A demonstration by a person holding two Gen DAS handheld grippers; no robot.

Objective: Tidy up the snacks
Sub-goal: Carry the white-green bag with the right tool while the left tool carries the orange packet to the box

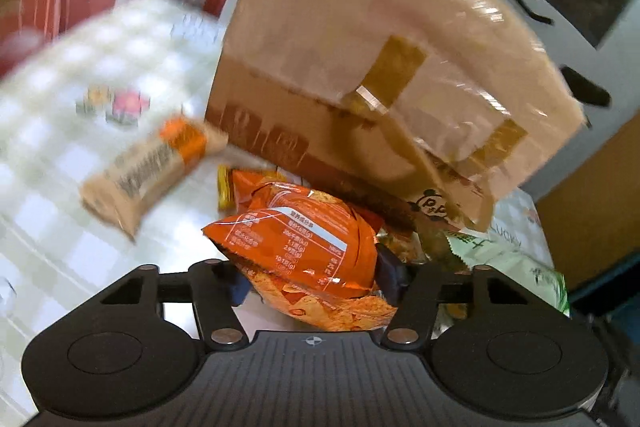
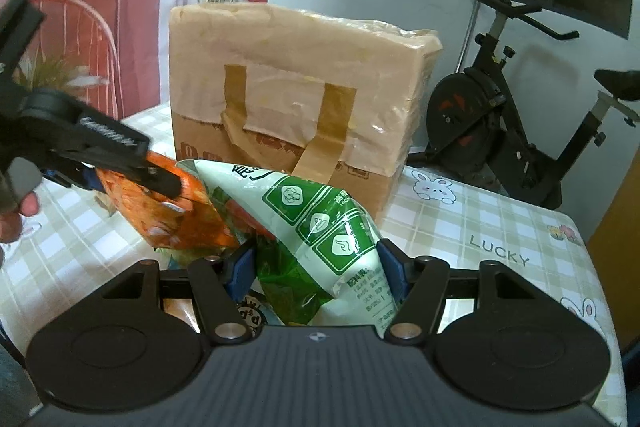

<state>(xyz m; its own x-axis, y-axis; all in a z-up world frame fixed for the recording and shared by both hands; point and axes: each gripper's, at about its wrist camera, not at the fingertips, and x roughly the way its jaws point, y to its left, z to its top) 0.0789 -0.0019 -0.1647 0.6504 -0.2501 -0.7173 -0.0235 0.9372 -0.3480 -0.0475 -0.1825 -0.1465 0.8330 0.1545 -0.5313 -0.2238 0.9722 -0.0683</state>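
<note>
Left gripper [image 1: 316,283] clamps orange chip bag [image 1: 304,243]; right gripper [image 2: 316,267] clamps green-white snack bag [image 2: 320,227]; both light, crinkly, crushable, so pinch at sealed edge

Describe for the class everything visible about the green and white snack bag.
The green and white snack bag is a glossy, crinkled plastic pouch with green square icons and small printed text. It is tilted, pinched between the right gripper's blue pads. Its upper left edge meets the orange snack bag, and the cardboard box stands behind.

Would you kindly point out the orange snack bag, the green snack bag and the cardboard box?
orange snack bag [image 1: 308,247], left wrist view, printed label panel.
green snack bag [image 2: 320,223], right wrist view, green icon panel.
cardboard box [image 2: 288,59], right wrist view, front face.
</note>
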